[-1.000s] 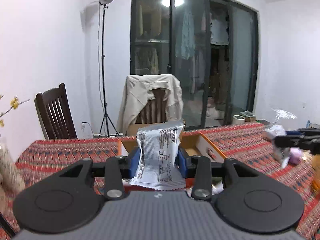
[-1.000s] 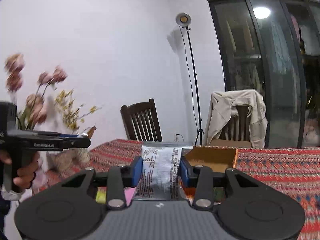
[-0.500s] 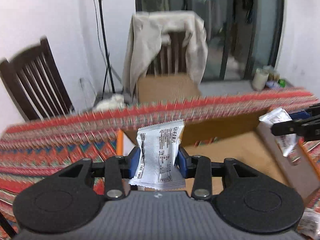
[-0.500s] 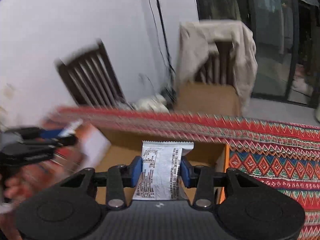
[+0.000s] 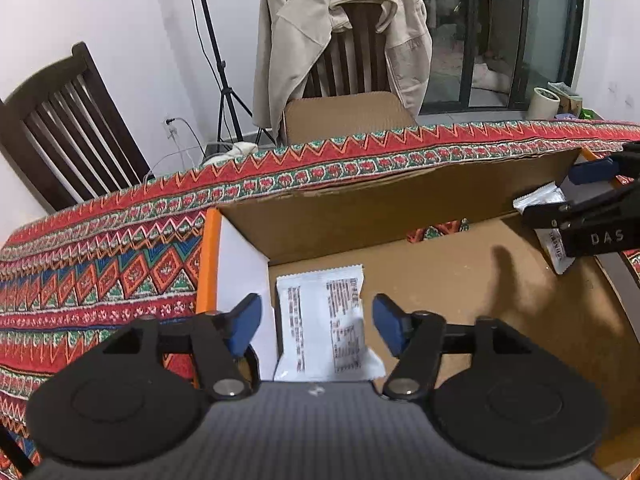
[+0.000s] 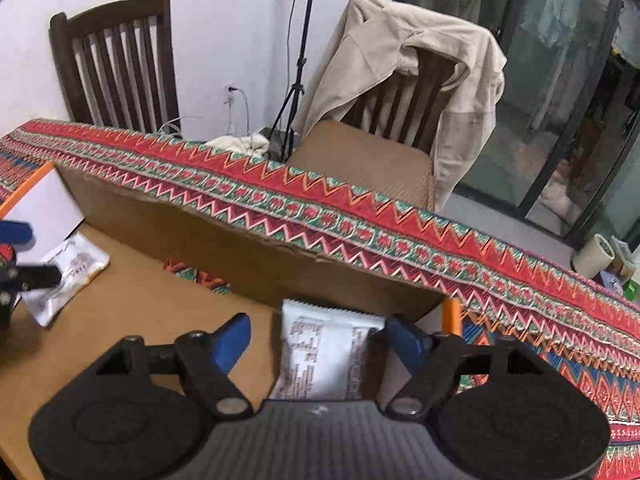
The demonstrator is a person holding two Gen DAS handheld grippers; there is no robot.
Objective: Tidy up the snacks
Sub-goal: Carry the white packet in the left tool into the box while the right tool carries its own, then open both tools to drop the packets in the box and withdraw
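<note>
Brown cardboard box (image 5: 460,280) is lying under both tools. The left gripper (image 5: 318,326) is spreading wide, a white printed snack packet (image 5: 326,324) lying loose between its blue fingers on the box floor. The right gripper (image 6: 318,338) is gaping likewise, a second white crinkled packet (image 6: 326,356) sitting between its fingers by the box's right wall.

Both grippers identical: black linkage arms, silver pivot screws, blue fingertip pads (image 5: 245,322), grey textured body with two round black discs.
</note>
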